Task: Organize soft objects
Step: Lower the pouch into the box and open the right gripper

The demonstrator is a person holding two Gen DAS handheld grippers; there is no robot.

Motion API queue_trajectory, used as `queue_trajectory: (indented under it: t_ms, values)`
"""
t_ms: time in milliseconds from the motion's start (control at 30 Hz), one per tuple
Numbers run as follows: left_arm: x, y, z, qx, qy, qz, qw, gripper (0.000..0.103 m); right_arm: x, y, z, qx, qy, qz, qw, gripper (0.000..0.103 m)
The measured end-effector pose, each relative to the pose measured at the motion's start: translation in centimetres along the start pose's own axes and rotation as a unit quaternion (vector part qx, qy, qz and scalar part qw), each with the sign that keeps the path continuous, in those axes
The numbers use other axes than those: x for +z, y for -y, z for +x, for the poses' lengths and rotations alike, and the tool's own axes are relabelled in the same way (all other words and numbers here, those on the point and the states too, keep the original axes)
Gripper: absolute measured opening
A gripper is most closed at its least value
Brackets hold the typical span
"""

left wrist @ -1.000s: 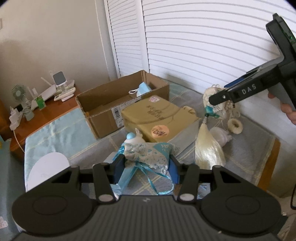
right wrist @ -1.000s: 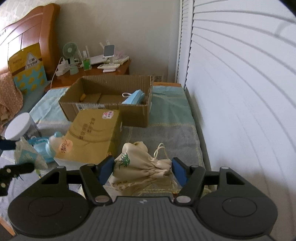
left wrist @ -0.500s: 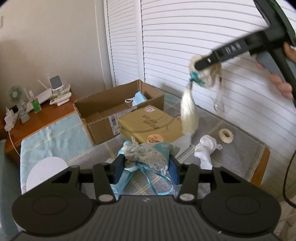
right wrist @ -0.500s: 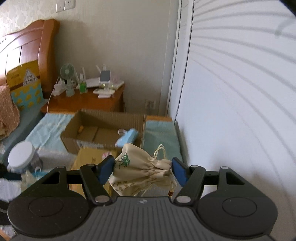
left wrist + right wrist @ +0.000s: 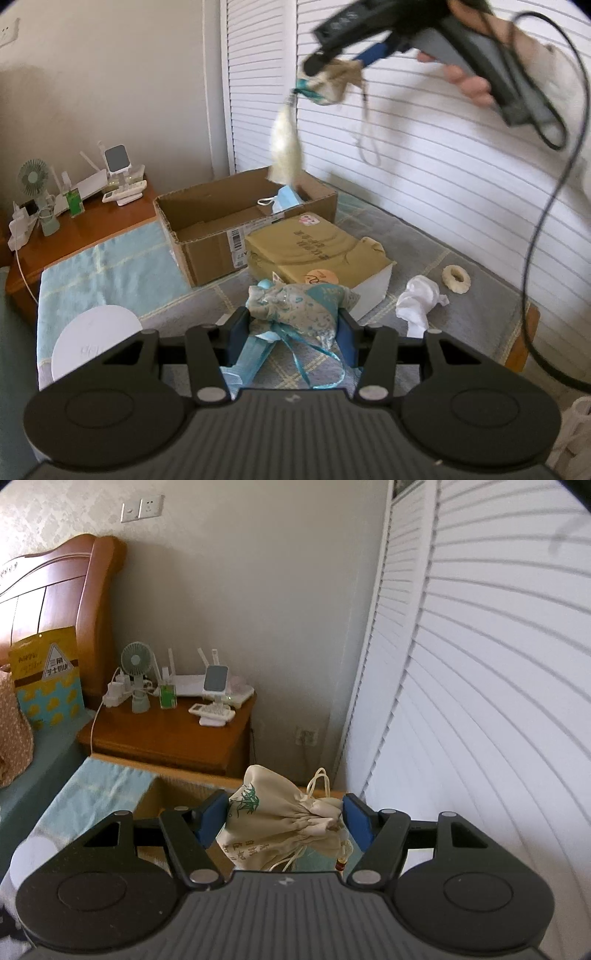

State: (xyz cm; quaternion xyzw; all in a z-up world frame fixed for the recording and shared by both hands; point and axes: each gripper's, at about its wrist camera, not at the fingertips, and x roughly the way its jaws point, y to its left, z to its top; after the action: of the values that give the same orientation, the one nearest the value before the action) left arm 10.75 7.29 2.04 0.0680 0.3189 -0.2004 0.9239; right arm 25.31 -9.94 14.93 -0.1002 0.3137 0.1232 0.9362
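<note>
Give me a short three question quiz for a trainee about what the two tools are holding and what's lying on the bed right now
1. True or false: the right tool is open with nothing in it.
2. Multiple choice: what is the left tool shut on? A) the white crumpled cloth B) the teal patterned pouch C) the tan tissue pack
3. Fill in: the blue face mask lies inside the ______.

Key
1. False: it is shut on the cream drawstring bag.
2. B
3. cardboard box
</note>
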Motion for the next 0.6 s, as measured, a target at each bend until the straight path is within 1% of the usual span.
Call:
queue_trajectory:
  t_ms: [100, 233, 433, 600]
  values:
    - [0.0, -0.4, 0.2, -0.001, 0.002, -0.008, 1.0000, 0.049, 1.2, -1.0, 2.4, 0.009, -0.007, -0.007, 1.000, 0.072]
    - [-0.1, -0.9, 0.3, -0.002, 0.005, -0.014, 0.9999, 0.049, 1.9, -2.9, 6.0, 0.016, -0.022, -0.026, 0.999, 0.072]
    - [-0.2, -1.5, 0.7, 0.002, 0.002, -0.022, 0.9997, 0.049, 1.6, -5.1, 10.9, 0.040, -0.056, -0.031, 0.997, 0.072]
    - [-0.1, -1.8, 1.2, 0.002, -0.003, -0.024, 0.9997, 0.049, 1.5, -6.0, 13.8, 0.061, -0.077, -0.020, 0.995, 0.072]
